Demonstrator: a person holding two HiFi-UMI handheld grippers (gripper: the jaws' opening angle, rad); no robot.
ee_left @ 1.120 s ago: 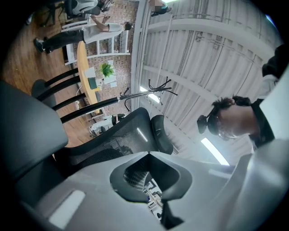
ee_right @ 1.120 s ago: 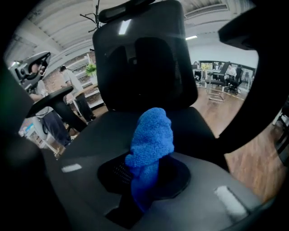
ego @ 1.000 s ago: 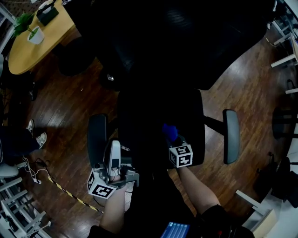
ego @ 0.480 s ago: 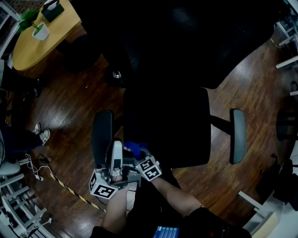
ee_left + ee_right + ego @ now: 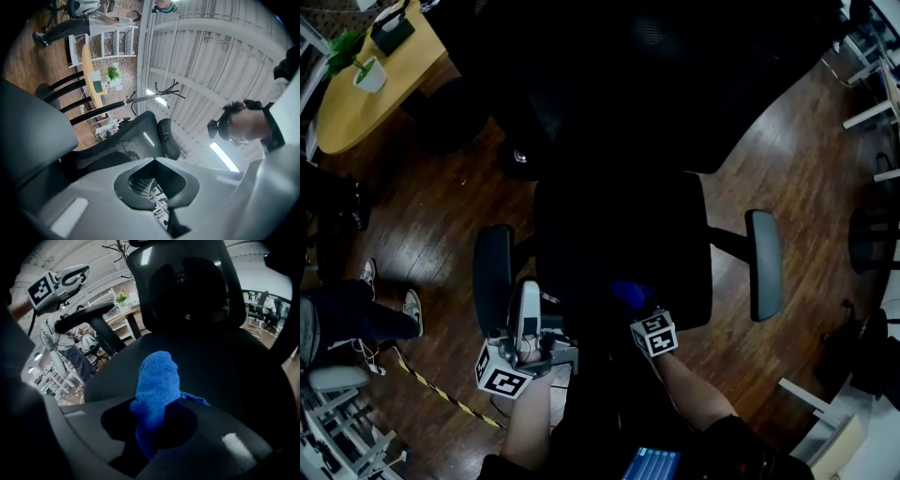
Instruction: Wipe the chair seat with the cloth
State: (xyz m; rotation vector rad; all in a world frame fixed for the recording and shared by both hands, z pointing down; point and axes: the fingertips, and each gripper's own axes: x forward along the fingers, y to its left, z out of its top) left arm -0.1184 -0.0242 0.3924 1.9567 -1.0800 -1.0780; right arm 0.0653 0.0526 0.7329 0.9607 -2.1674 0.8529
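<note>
Right now I am looking at the cloth [image 5: 157, 385]: a bright blue, fluffy terry piece, bunched into a thick wad. The right gripper [image 5: 150, 437] is pinching it, with the jaws closed on its lower end and the rest bulging out ahead of them. A thin corner is trailing off to one side onto the black upholstery. In the head view the cloth [image 5: 628, 292] is sitting at the front of the chair seat [image 5: 619, 234], a little right of the middle, just ahead of the right gripper [image 5: 639, 311].

I am holding the left gripper [image 5: 528, 298] off the seat, just beside the left armrest [image 5: 492, 272]. Its jaws are pressed together with nothing between them, and its own view is pointing up past the armrest at the mesh backrest [image 5: 126, 140].

The seat is showing as a dark, nearly black pad, with the right armrest [image 5: 763, 262] standing out to its side. Dark wooden floor [image 5: 441, 216] is surrounding the chair. A round, light wooden table [image 5: 366, 108] carrying a potted plant [image 5: 361, 61] is standing well apart at the far left. A person's legs [image 5: 366, 314] are showing at the left edge.
</note>
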